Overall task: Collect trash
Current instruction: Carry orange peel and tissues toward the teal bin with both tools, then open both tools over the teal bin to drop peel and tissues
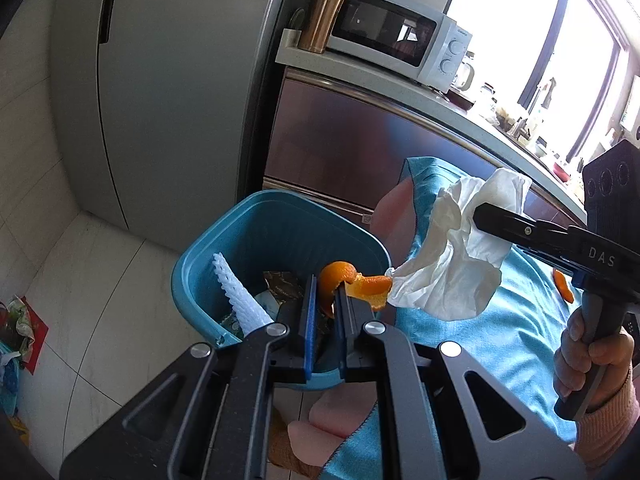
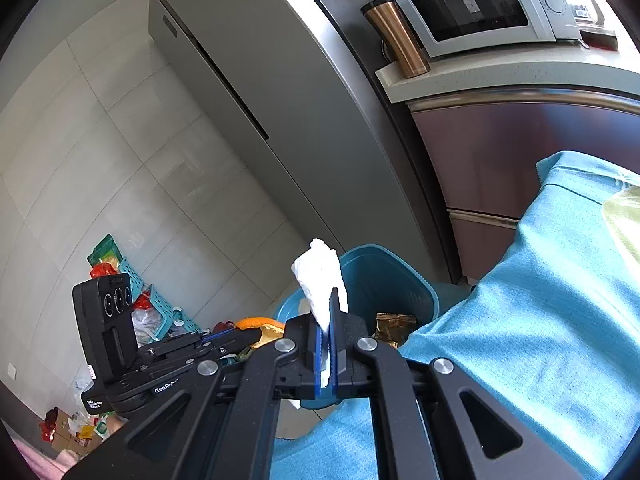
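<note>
1. Kitchen: grey fridge (image 1: 160, 92), microwave (image 1: 396, 40) and copper tumbler (image 1: 322, 16) on the far counter, pale tiled floor. A bench under a blue cloth (image 1: 500, 340) carries the work.
2. Blue bin (image 1: 256, 224) stands on the floor just off the bench's near-left edge; white foam netting (image 1: 240, 300) and a brown wrapper (image 2: 394, 326) already lie in it.
3. Left tool (image 1: 322, 300): jaws nearly closed, pinching an orange peel (image 1: 348, 280), held over the bin's opening.
4. Right tool (image 2: 326, 340): jaws clamped tight on a crumpled white tissue (image 2: 320, 284), above the bench edge beside the bin's rim.
5. One more peel scrap (image 1: 564, 286) sits on the cloth toward the bench's right side.
6. Step: drop-off, both pieces carried to the bin, neither released.
7. Next probably: open the left jaws over the bin; bring the tissue fully past the rim before letting go. Then fetch the leftover scrap.
</note>
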`<action>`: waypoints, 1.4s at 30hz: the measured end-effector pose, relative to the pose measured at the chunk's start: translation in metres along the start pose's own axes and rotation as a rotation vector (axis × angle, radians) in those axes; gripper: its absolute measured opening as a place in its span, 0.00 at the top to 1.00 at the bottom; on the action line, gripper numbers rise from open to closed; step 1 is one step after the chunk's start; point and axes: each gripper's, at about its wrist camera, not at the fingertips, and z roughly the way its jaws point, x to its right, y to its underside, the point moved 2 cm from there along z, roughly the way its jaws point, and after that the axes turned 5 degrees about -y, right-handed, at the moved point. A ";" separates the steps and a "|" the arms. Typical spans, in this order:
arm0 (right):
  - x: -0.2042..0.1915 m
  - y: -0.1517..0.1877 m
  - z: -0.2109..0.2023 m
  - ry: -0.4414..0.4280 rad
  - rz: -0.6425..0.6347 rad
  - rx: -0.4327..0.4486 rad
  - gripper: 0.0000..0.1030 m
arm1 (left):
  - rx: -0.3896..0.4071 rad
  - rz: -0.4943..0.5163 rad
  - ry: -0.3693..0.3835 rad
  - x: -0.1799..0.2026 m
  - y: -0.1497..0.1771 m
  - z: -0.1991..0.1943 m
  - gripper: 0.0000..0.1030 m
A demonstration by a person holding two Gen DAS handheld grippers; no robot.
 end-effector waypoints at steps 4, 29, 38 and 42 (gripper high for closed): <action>0.002 -0.001 0.008 0.015 0.000 -0.013 0.98 | -0.006 0.002 -0.016 -0.002 0.000 0.006 0.92; 0.016 0.005 0.074 0.132 -0.001 -0.151 0.82 | -0.117 -0.131 -0.027 -0.022 0.014 0.085 0.72; 0.019 0.010 0.052 0.102 0.011 -0.123 0.75 | -0.071 -0.098 0.000 -0.012 0.016 0.072 0.68; 0.016 0.012 0.032 0.094 -0.004 -0.094 0.70 | -0.026 -0.051 0.011 0.003 0.015 0.052 0.64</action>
